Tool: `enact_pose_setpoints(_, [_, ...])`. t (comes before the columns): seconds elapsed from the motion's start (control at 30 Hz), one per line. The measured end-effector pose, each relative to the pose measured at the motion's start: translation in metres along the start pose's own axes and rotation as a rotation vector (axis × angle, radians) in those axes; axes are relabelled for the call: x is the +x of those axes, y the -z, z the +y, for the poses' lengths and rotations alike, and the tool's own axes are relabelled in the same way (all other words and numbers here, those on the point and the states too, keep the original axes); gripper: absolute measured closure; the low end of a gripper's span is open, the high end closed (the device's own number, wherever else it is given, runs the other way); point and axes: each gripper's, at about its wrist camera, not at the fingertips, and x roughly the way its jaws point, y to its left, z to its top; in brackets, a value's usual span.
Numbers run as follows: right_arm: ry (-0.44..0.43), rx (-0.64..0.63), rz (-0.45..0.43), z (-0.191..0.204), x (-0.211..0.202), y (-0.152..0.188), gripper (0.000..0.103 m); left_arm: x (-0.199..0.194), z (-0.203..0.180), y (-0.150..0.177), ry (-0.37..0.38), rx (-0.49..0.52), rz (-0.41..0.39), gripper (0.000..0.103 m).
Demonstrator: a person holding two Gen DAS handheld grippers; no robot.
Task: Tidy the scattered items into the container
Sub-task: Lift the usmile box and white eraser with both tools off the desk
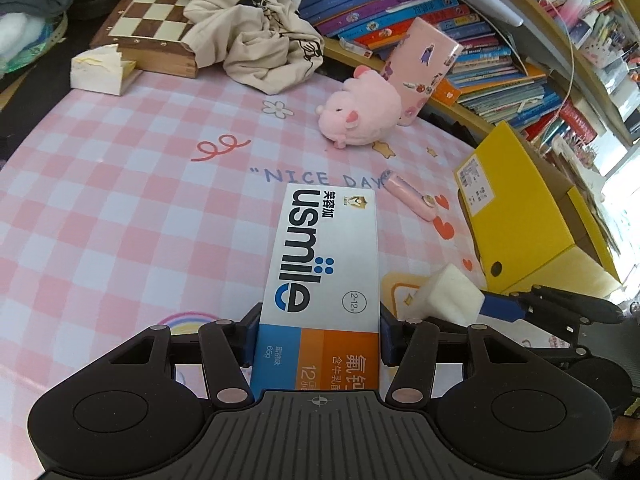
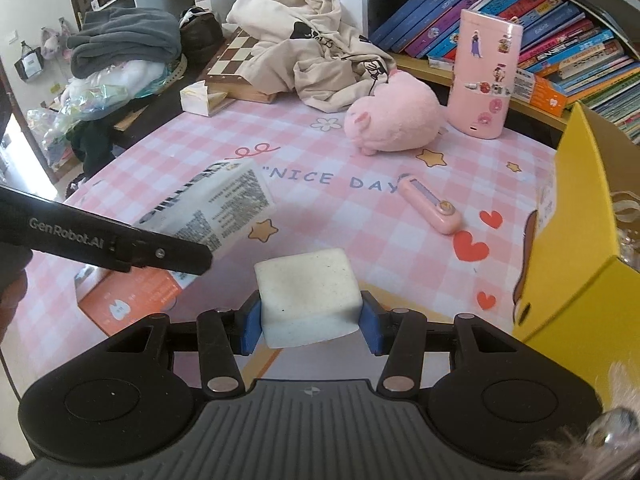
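My left gripper [image 1: 318,336] is shut on a long toothpaste box [image 1: 326,264] with its blue pads pressed on both long sides; the box hangs above the pink checked cloth [image 1: 120,200]. My right gripper [image 2: 308,322] is shut on a white sponge block [image 2: 306,296], also off the cloth. The right gripper shows at the lower right of the left wrist view, still holding the sponge block [image 1: 448,296]. The toothpaste box [image 2: 212,208] and left gripper arm [image 2: 120,240] show at the left of the right wrist view. The yellow cardboard box [image 1: 528,216] [image 2: 576,248] stands open at the right.
A pink plush pig [image 1: 362,114] [image 2: 394,120] and a pink sticker-covered case [image 2: 484,76] stand at the back. A small pink tool [image 2: 430,208] lies near the "NICE DAY" print. Chessboard [image 1: 156,12], beige garment [image 2: 312,52], tissue pack [image 1: 102,70] and bookshelves [image 1: 480,40] crowd the far edge.
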Motion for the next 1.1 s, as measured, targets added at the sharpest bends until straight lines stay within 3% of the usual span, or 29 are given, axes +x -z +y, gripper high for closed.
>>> enact_pose_setpoints(0.37, [0.035,0.051,-0.013,0.008,-0.031,0.020,0.057,-0.029,0.003,0.024,0.045,-0.075,-0.027,0.050])
enact_pose_setpoints(0.77, [0.071,0.094,-0.026,0.026,-0.064,0.046,0.057,-0.059,-0.008,0.048,0.109,-0.030,-0.058,0.050])
enact_pose_setpoints(1.1, [0.095,0.090,-0.034,0.040,-0.082,0.063,0.057,-0.065,-0.018,0.069,0.190,-0.014,-0.020,0.051])
